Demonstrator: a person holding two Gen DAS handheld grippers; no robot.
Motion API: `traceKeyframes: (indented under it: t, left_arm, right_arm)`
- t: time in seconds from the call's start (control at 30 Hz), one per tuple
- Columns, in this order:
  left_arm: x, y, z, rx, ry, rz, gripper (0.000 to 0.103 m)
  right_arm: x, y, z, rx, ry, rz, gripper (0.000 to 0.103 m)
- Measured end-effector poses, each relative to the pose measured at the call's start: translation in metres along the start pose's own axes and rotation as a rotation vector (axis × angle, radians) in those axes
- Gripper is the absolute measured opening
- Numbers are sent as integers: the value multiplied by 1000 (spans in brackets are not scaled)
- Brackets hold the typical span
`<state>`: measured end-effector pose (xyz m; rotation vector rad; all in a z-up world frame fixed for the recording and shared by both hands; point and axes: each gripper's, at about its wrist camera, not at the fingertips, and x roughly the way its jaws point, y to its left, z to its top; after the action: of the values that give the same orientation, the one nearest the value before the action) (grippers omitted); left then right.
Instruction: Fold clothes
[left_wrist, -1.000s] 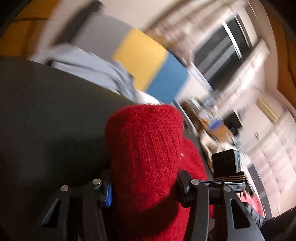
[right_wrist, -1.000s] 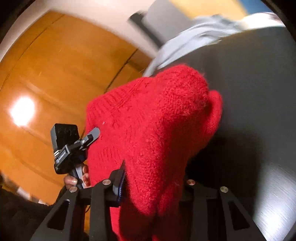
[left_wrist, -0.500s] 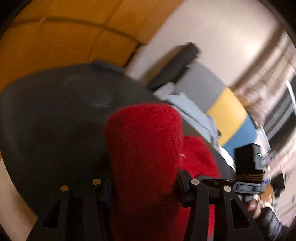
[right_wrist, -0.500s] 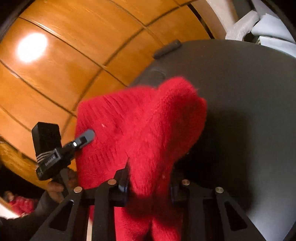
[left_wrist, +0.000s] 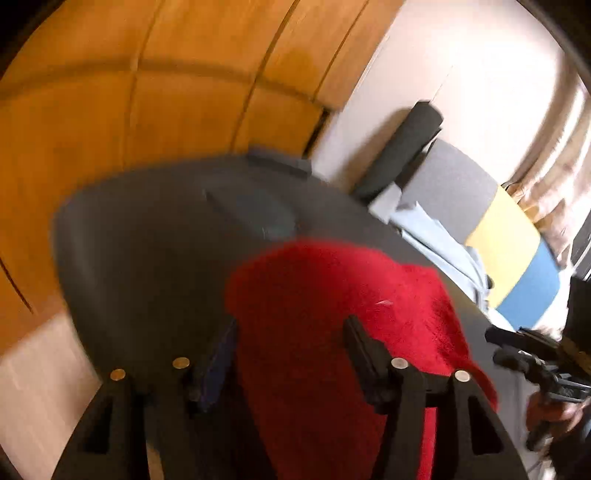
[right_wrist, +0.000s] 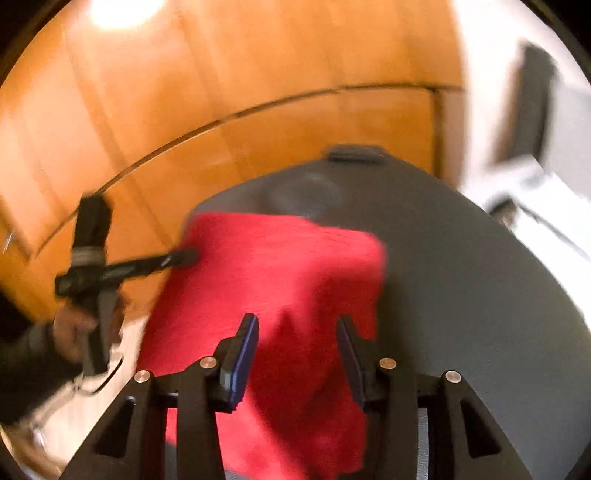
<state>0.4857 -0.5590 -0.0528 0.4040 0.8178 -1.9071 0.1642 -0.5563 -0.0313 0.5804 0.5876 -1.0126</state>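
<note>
We have the red knit garment (left_wrist: 332, 332) draped over the dark desk (left_wrist: 140, 258), its far end lying toward the desk's far edge, its near end running under both tools. Looks like the laying-down step of a fold: cloth brought over and being let go

Left gripper (left_wrist: 290, 350): fingers (left_wrist: 218, 354) spreading, red knit between them, pads seem no longer pressing, so we read it as releasing. Right gripper (right_wrist: 295, 350): fingers (right_wrist: 240, 354) also spreading, knit between them, a clear gap at the blue pads, so let go or nearly so. In the right wrist view the left tool's tip touches the garment's left edge near the desk's left edge

Both views are motion-blurred; fold lines and exact shape of the garment hard to make out

Next move, in our judgement: draw both tools back clear of the knit without snagging the fuzzy yarn, then find the next edge to fold and flatten the layer

Containers: none seen. A pale blue cloth (left_wrist: 436, 240) lies beyond the desk's far right edge, with a grey, yellow and blue padded seat (left_wrist: 509, 236) behind it; nothing holds anything
</note>
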Motion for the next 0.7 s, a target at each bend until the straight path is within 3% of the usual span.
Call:
traceKeyframes:
  t: [0.1,0.2,0.3,0.43,0.6,0.7]
  left_arm:
    - [-7,-26,4,74,-41,-47,59]
    - [17,-50,3,129,9,-84,59]
    - [41,-55,-5,142,76,-76,59]
    - [71,-65,-14,169,107,21,57]
    - [86,-65,-17,225,90,119,57]
    - [81,-74,-18,252,79,157,58]
  right_arm:
    - [24,20,-6,-108,63,21,45]
    - [56,-3,-25,-29,152,-34,41]
    - [49,-33,-49,99,65,10,41]
    - [53,-45,-65,197,-33,45,41]
    - [72,-34,-47,188,-27,-4,41]
    - [61,-29,-50,205,-27,-46,41]
